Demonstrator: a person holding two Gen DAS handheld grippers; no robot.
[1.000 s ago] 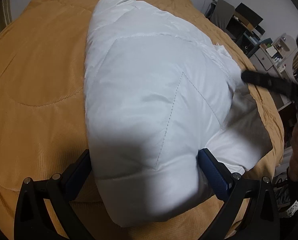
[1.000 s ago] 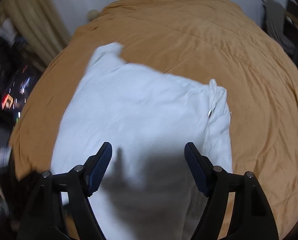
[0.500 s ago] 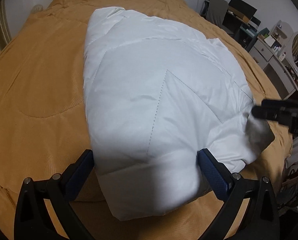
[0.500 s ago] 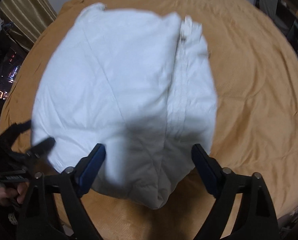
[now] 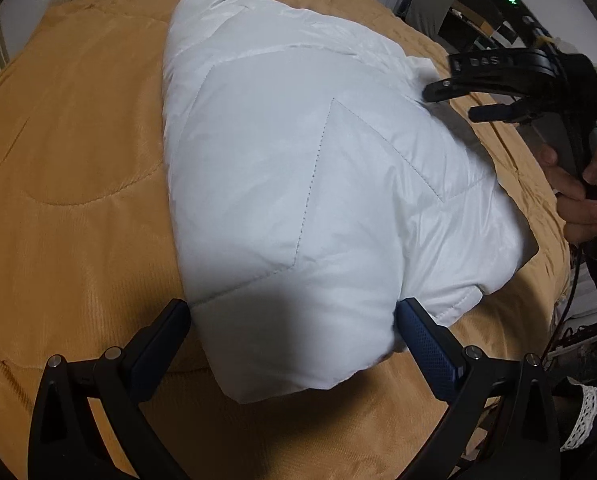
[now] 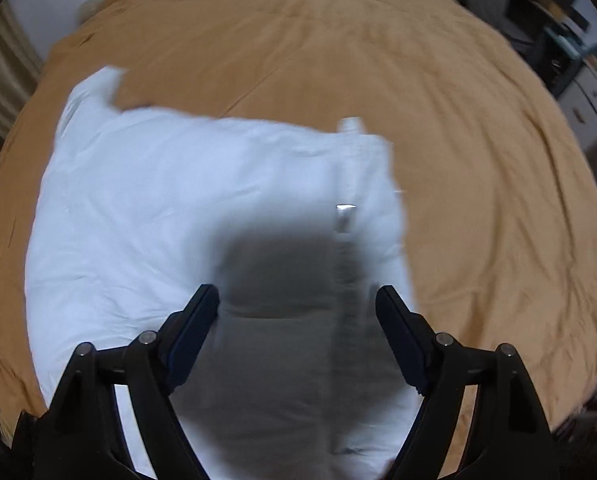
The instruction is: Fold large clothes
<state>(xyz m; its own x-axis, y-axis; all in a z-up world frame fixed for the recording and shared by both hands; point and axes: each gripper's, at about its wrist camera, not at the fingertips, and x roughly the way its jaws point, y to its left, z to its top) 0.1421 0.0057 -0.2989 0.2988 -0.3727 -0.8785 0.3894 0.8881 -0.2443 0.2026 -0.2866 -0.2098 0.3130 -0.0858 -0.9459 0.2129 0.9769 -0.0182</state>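
A white quilted puffer jacket (image 5: pixel 306 184) lies folded in a thick bundle on an ochre bedspread (image 5: pixel 70 184). My left gripper (image 5: pixel 292 316) points down over the bundle's near end. Its fingers stand wide on either side of the bundle, touching its sides without squeezing it in. In the left wrist view my right gripper (image 5: pixel 450 104) hovers by the jacket's far right edge, held by a hand (image 5: pixel 578 200). In its own blurred view the right gripper (image 6: pixel 298 312) is above the jacket (image 6: pixel 170 216) near the zipper strip (image 6: pixel 346 216). Its jaws are closing, with fabric below them but nothing pinched.
The bedspread (image 6: pixel 478 152) covers the whole bed around the jacket. Shelves, drawers and dark clutter (image 5: pixel 478 4) stand past the bed's far right corner. A curtain (image 6: pixel 2 72) hangs at the left. The bed's right edge (image 5: pixel 554 304) drops off near the hand.
The right gripper swung from the jacket's near right corner to farther along its right edge, and its view turned. The grey lining at that corner is now covered. The left gripper stayed put.
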